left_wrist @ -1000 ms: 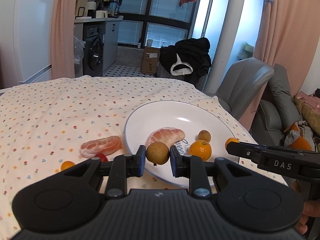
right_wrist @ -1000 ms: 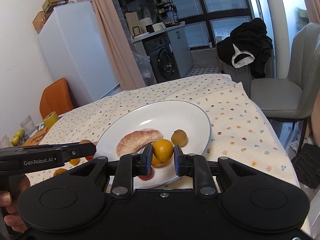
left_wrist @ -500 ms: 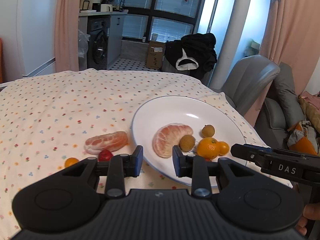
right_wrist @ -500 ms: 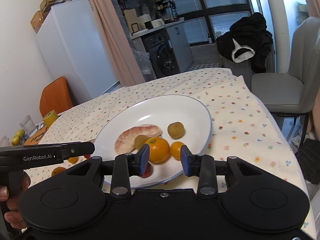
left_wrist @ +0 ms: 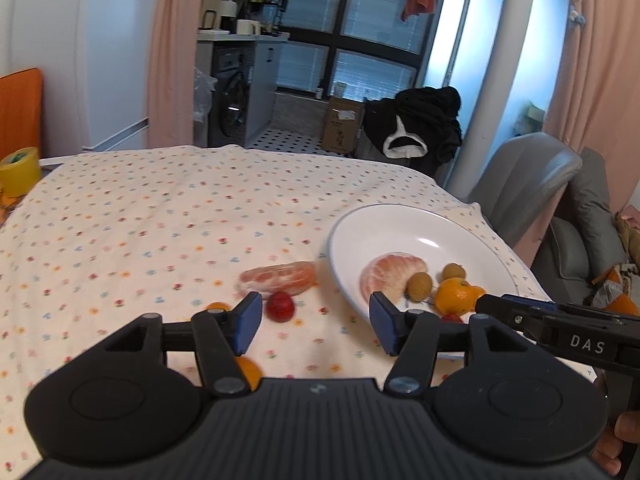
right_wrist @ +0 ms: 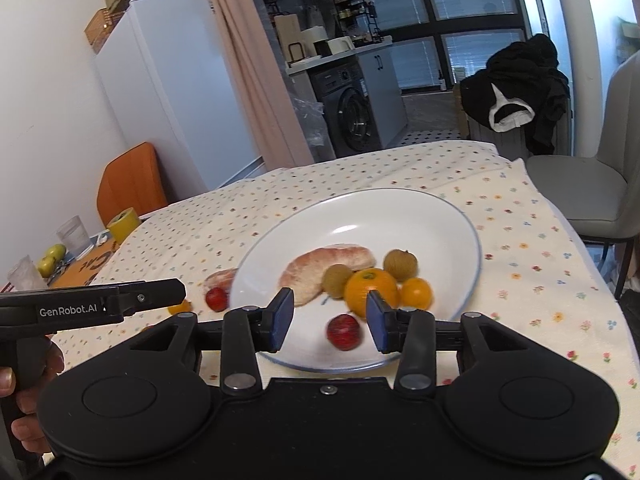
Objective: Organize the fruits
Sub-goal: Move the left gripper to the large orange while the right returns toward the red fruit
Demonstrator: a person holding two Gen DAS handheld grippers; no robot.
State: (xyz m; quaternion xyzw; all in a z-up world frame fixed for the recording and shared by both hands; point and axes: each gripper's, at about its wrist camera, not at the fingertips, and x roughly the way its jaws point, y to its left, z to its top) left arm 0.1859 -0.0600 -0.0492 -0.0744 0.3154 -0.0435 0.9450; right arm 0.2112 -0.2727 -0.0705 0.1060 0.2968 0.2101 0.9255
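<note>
The white plate [right_wrist: 448,216] sits on the surface near its right-hand edge, on a flower-print cloth [left_wrist: 160,216]. On the plate: one peeled pomelo segment [right_wrist: 320,266], two brown longans [right_wrist: 401,265] [right_wrist: 337,280] touching or nearly touching it, a large orange [right_wrist: 370,292], a small orange fruit [right_wrist: 417,293] just beside the large one, and a small red fruit [right_wrist: 343,332] near the plate's front rim.

Off the plate, on the cloth to its left: a second pomelo segment [left_wrist: 280,278] lying just beside the rim, a red fruit [left_wrist: 281,306] touching or nearly touching that segment, and two small orange fruits, one [left_wrist: 218,306] near the left fingertip and one [left_wrist: 248,372] partly hidden under the left tool body.

Left tongs [left_wrist: 316,322]: released, jaws spread wide, nothing between them. They hang over the cloth in the gap between the loose red fruit and the plate rim.

Right tongs [right_wrist: 329,322]: released, jaws spread wide. The red fruit on the plate appears between the pads in the right wrist view but touches neither. The right tool's arm also shows at the lower right of the left wrist view.

A person's hand [right_wrist: 24,420] holds the left tool's handle at the lower left of the right wrist view.

Surroundings: a grey chair [right_wrist: 592,200] beside the surface, a washing machine [right_wrist: 352,120] beyond, a white refrigerator [right_wrist: 168,92] at left.
</note>
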